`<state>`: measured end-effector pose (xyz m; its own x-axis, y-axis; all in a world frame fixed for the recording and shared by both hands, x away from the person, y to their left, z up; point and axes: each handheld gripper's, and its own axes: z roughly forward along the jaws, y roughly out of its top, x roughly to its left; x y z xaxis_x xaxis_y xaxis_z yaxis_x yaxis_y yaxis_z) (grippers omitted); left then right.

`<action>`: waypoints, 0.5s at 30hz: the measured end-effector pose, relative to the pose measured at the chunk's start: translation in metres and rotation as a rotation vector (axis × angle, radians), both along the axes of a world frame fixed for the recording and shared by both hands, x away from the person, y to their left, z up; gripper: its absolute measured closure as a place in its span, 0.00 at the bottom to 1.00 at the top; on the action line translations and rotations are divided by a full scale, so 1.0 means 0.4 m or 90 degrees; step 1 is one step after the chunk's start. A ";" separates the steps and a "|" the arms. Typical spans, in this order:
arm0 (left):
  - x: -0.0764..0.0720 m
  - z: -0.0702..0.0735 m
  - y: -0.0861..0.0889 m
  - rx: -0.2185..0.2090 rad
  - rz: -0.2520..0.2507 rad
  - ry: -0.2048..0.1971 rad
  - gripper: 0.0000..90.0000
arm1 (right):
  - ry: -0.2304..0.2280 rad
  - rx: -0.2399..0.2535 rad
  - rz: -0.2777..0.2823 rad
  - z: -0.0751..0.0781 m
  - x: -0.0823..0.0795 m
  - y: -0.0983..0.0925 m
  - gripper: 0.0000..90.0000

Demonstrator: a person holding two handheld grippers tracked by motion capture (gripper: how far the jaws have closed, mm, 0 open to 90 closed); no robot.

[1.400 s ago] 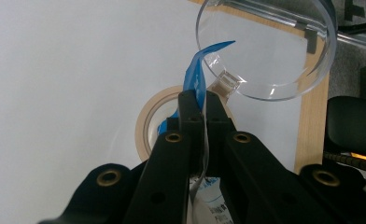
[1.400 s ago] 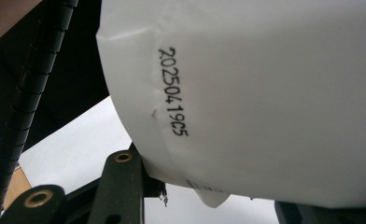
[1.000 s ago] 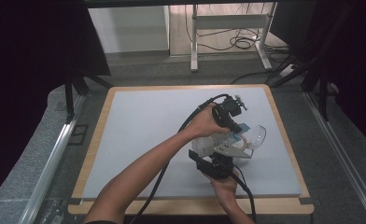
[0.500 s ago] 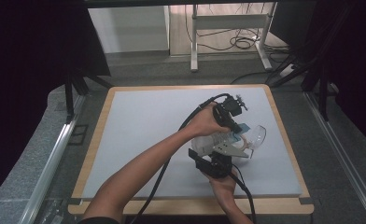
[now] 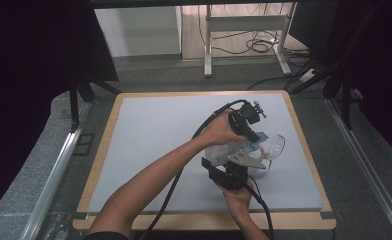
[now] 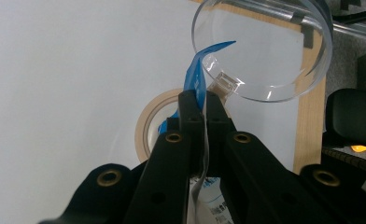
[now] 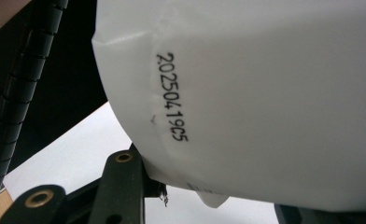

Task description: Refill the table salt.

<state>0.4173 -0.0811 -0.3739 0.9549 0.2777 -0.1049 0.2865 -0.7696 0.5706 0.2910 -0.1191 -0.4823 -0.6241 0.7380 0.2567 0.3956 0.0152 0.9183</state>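
Observation:
A white pouch with a blue top strip is held between both grippers above the right half of the table. My left gripper, reaching in from above, is shut on that blue strip. My right gripper comes from the near edge and is shut on the pouch's white body, which carries a printed date code; one black jaw presses its lower edge. A clear round dish sits just beyond the strip, to the right of the pouch.
A roll of beige tape lies on the white board under the left gripper. The board has a wooden rim. Black cables trail from both grippers toward the near edge. Dark curtains and metal frame legs surround the table.

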 end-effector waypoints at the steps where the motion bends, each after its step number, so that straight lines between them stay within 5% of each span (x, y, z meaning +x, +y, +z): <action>1: 0.000 -0.001 -0.001 0.001 -0.001 0.001 1.00 | 0.001 0.001 0.000 0.000 0.000 0.000 0.65; 15: -0.003 -0.011 -0.008 0.002 0.002 0.002 1.00 | 0.001 -0.001 -0.002 -0.008 0.006 -0.007 0.66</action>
<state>0.4161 -0.0844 -0.3783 0.9538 0.2808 -0.1068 0.2904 -0.7702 0.5678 0.2933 -0.1220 -0.4856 -0.6207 0.7409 0.2566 0.3975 0.0153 0.9175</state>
